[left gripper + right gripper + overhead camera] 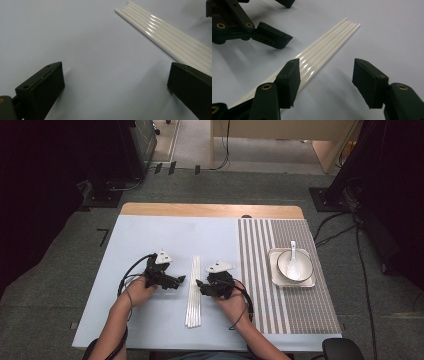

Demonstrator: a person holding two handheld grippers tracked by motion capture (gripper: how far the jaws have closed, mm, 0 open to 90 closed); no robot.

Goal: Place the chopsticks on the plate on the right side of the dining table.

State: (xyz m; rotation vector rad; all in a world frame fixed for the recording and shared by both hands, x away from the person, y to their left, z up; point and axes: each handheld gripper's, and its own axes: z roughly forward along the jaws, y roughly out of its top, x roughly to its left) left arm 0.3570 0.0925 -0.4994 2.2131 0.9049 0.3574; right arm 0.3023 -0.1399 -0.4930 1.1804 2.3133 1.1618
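Several long white chopsticks [193,290] lie side by side on the pale blue mat, running front to back in the middle of the table. My left gripper [179,280] rests just left of them, jaws wide open with bare mat between. In the left gripper view the white chopsticks [162,37] cross the upper right, past the right jaw. My right gripper [199,284] sits just right of the bundle, also open. In the right gripper view the white chopsticks [324,50] run under its left jaw, and the left gripper [272,37] shows beyond, at the upper left.
A white bowl [295,265] with a white spoon [293,260] in it stands on a square white plate [274,275] on the striped placemat [260,285] at the right. The wooden table edge [210,210] runs along the back.
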